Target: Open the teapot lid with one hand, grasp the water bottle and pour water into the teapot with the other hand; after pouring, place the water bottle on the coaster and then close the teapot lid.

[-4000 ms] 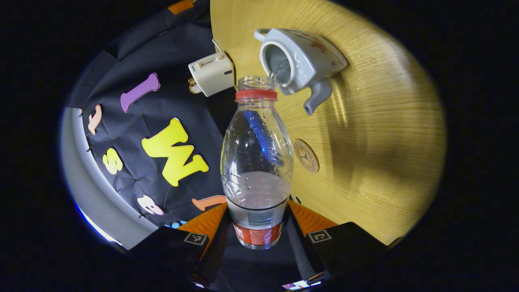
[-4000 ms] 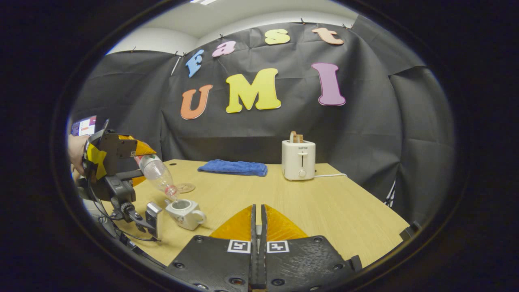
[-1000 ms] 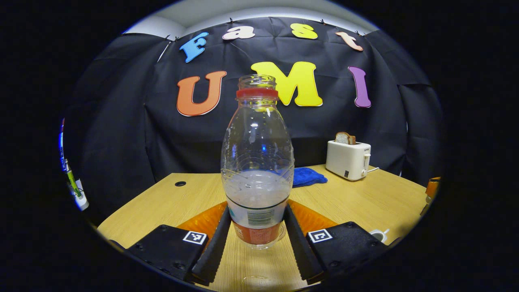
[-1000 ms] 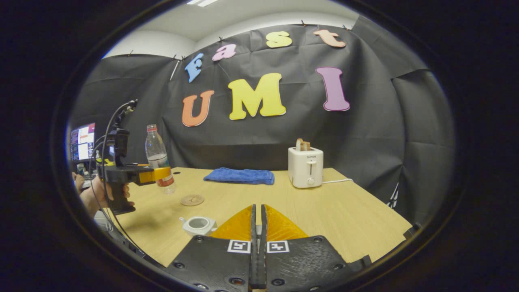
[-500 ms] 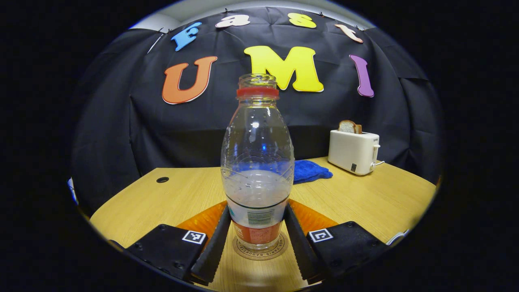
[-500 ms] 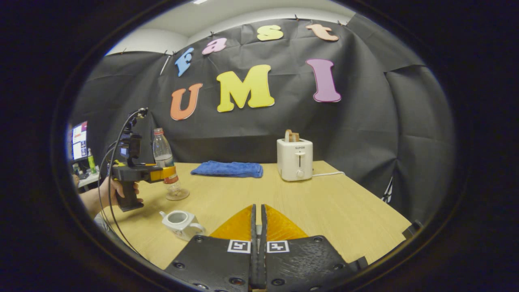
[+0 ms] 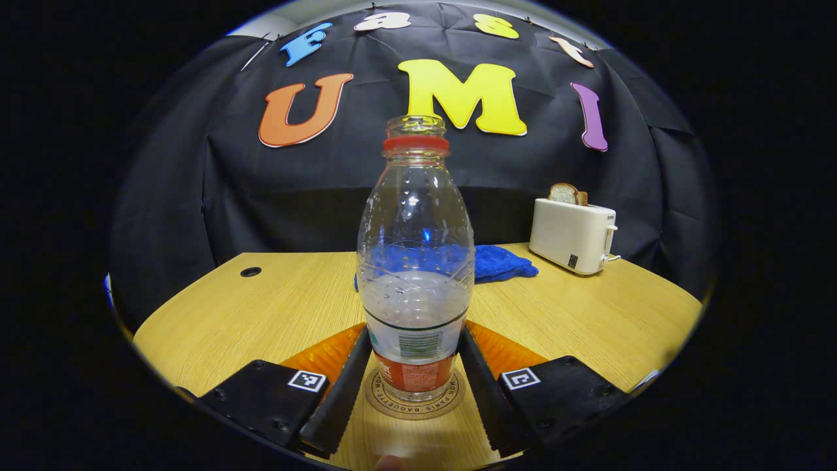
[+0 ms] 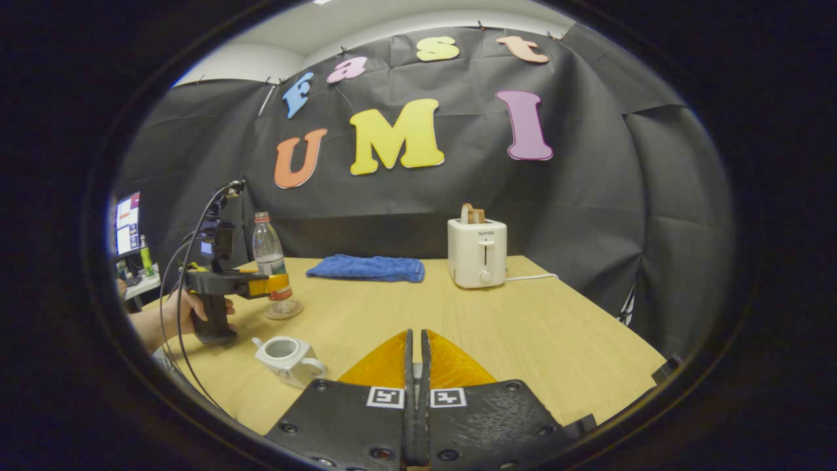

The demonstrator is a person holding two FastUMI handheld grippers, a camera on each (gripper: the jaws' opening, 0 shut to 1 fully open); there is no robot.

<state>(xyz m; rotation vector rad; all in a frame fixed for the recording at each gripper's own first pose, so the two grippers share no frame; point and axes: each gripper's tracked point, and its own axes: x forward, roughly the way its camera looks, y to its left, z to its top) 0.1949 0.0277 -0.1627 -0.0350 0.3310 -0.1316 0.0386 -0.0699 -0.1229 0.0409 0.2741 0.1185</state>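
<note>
A clear water bottle (image 7: 415, 261) with a red neck ring, no cap and a little water stands upright on the round coaster (image 7: 451, 402). My left gripper (image 7: 415, 333) is shut on its labelled lower part, a finger pressed on each side. From the right gripper view, the same bottle (image 8: 269, 255), coaster (image 8: 282, 313) and left gripper (image 8: 261, 284) sit at the table's far left. The white teapot (image 8: 284, 356) stands just in front of them with its mouth uncovered. My right gripper (image 8: 416, 337) hovers above the near table edge, fingers shut; what lies between them is hidden.
A white toaster (image 8: 477, 258) holding bread stands at the back of the wooden table (image 8: 523, 327), its cord trailing right. A folded blue cloth (image 8: 366, 268) lies to its left. A person's hand (image 8: 189, 307) holds the left gripper's handle. A monitor (image 8: 127, 222) glows far left.
Four seconds ago the bottle was tipped over the teapot, pouring. It has since been turned upright, carried left and lowered onto the coaster. The right gripper has barely shifted.
</note>
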